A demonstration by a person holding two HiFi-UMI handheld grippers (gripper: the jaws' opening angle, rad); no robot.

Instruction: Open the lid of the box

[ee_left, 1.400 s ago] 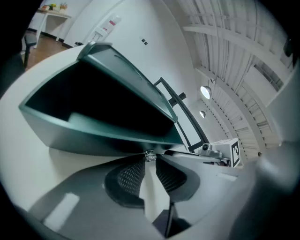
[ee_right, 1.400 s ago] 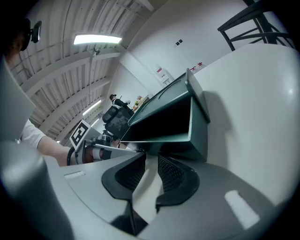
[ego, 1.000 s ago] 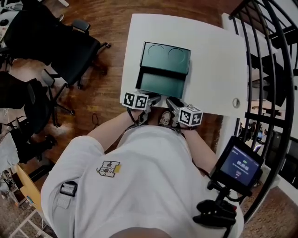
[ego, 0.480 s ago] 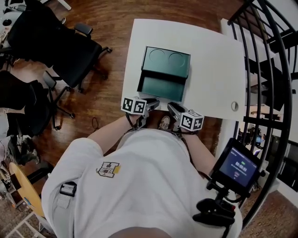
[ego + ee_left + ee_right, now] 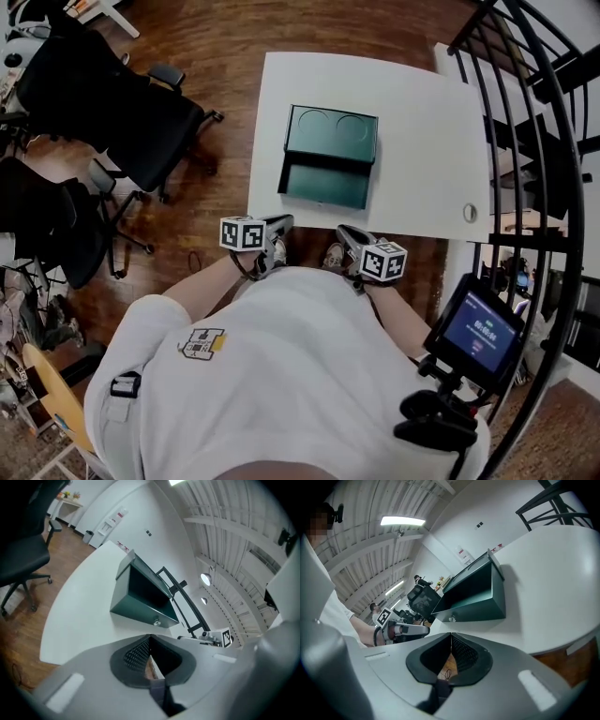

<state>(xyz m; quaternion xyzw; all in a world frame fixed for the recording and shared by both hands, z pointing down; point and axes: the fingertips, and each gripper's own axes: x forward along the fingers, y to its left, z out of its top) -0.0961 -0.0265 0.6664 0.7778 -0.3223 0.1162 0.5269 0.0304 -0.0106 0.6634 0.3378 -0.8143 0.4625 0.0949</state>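
Note:
The dark green box (image 5: 330, 157) sits on the white table (image 5: 422, 131) with its lid open, showing a dark inside with two round hollows at the far part. A small latch knob (image 5: 157, 622) shows on its near edge. My left gripper (image 5: 283, 222) hangs off the table's near edge, left of the box front, shut and empty. The right gripper (image 5: 343, 231) is also shut on nothing, just below the table edge. In the left gripper view the box (image 5: 143, 597) lies ahead of the jaw tips (image 5: 150, 639). From the right gripper (image 5: 451, 635) the box (image 5: 476, 597) also lies ahead.
Black office chairs (image 5: 112, 103) stand on the wood floor to the left. A black metal railing (image 5: 544, 131) curves along the right side. A small screen on a mount (image 5: 476, 330) hangs at lower right. A round grommet (image 5: 470, 213) sits near the table's right corner.
Both grippers have drawn back from the box's front edge toward the person; the left one also shifted left. The box stays open and in place.

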